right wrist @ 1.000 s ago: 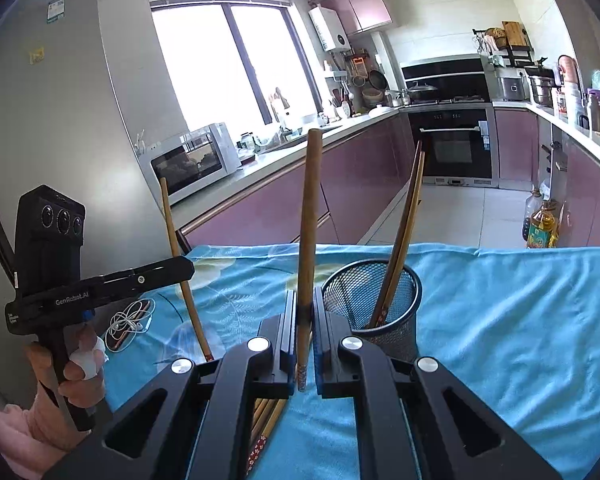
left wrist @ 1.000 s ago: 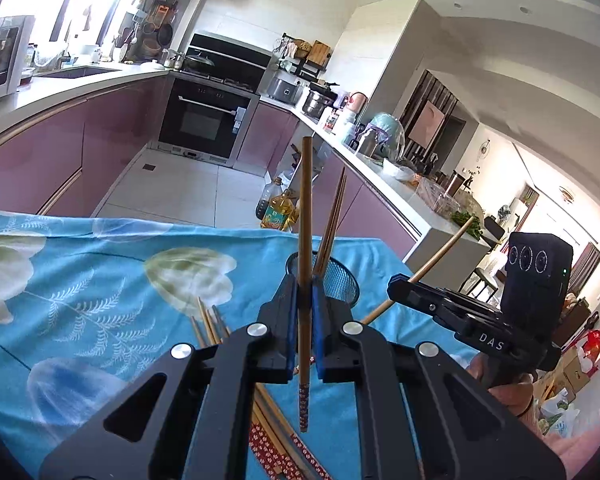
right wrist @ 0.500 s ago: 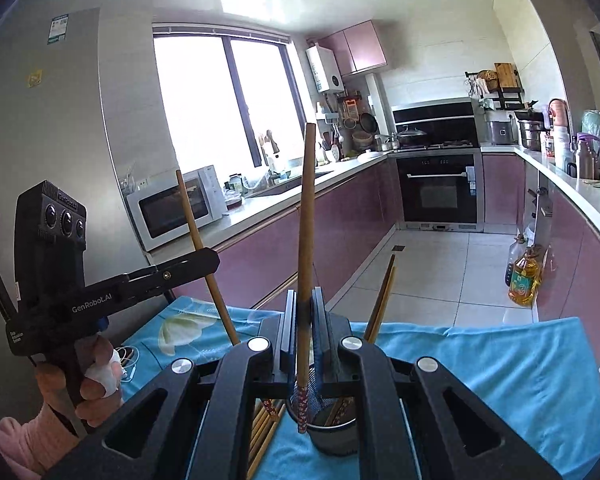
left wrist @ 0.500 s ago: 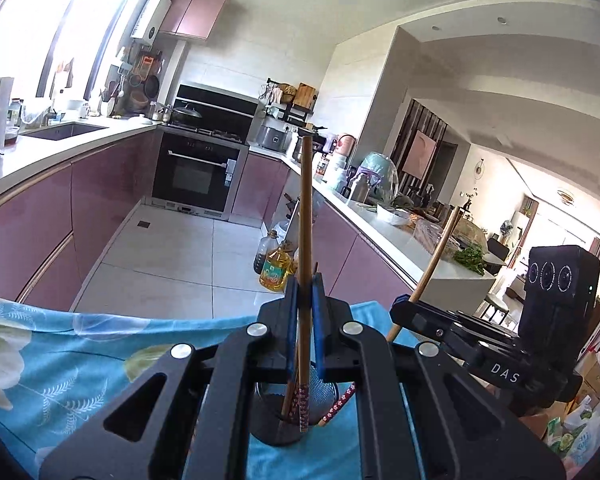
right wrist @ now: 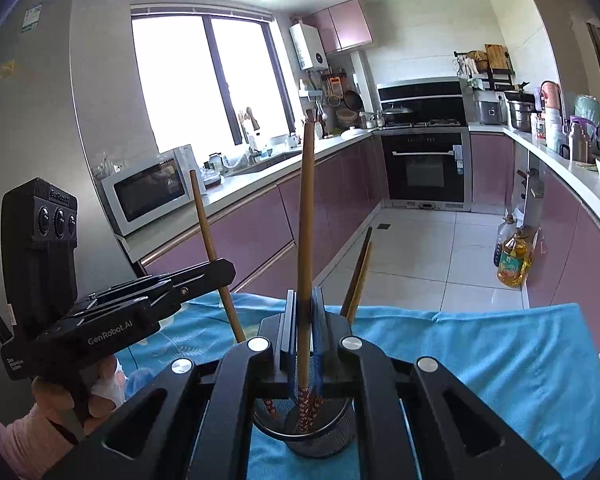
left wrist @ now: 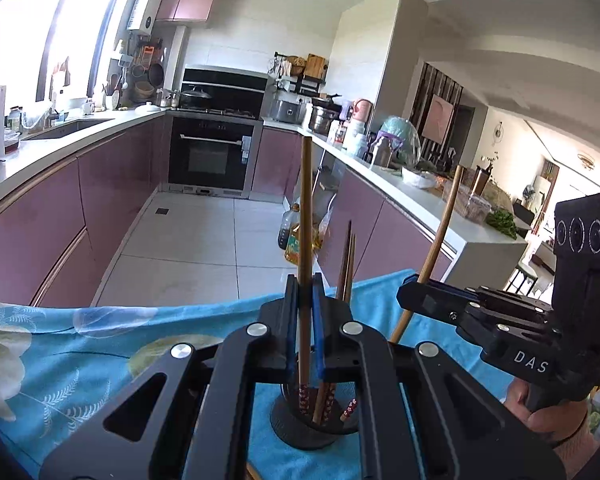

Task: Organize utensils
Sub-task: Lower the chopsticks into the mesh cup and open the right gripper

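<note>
So both hands are mid-drop right now. The left tongs (left wrist: 305,344) are clamped on a long brown wooden chopstick with a red patterned end (left wrist: 305,240), held upright, and its patterned tip sits just inside the mouth of the black wire-mesh utensil cup (left wrist: 314,432) directly below the tongs. The right tongs (right wrist: 305,344) are doing the same thing with a second brown wooden chopstick (right wrist: 306,220), clamped tight, upright, patterned end dipping past the rim of that same cup (right wrist: 320,440).

Looks to me like this is the "put it in the holder" step, and it's nearly done for these two sticks. My guess is the next move just needs each pair of tongs to let go so the sticks slide down into the cup, ideally one at a time since the two rigs are crowded together over one small opening. Letting go from too high could bounce a stick out or tip the cup.

As for what's in the cup: a pair of darker chopsticks (right wrist: 358,276) already leans against the far side, just beyond the tongs, plus another red-patterned end visible inside. The cup stands on a table covered with a blue floral cloth (right wrist: 500,360).
</note>
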`<state>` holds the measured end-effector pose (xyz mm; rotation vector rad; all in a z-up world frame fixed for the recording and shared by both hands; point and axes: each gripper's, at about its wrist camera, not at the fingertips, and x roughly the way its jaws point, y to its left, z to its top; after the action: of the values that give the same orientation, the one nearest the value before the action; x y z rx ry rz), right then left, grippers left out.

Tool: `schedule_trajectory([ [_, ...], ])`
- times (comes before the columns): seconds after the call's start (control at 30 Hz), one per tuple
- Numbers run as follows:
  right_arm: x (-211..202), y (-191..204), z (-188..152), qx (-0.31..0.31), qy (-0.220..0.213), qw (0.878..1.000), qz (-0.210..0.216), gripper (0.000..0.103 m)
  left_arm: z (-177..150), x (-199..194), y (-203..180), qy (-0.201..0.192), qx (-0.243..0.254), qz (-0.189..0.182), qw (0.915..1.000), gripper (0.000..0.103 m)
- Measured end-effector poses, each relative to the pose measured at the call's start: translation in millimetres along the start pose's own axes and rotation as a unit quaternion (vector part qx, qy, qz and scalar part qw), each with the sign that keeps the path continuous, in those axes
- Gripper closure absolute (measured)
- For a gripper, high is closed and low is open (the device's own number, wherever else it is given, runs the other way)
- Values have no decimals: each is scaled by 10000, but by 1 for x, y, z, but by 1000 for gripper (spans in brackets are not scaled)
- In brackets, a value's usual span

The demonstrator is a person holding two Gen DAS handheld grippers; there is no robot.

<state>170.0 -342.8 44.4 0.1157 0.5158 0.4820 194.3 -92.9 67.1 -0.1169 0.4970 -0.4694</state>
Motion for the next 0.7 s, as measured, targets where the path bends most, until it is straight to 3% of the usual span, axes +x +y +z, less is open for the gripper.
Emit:
schedule_trajectory([
  [0.27, 23, -11, -15, 260, 421, 9987, -90, 94, -26, 30, -1, 557, 284, 135, 9980, 95],
  [0.37, 19, -14, -20, 352, 328, 9988, -132, 74, -34, 33, 5, 635, 183, 132, 9977, 75],
  [0.4, 17, -15, -23, 368, 301, 9987, -159, 68, -38, 31, 7, 643, 180, 142, 9977, 74],
  [0.53, 16, -27, -39, 586, 419, 9973, -128, 67, -51, 32, 13, 762, 212, 151, 9968, 71],
  [0.7, 31, -41, -66, 1027, 776, 9914, 234, 65, -66, 44, 21, 1078, 123, -12, 9941, 67],
])
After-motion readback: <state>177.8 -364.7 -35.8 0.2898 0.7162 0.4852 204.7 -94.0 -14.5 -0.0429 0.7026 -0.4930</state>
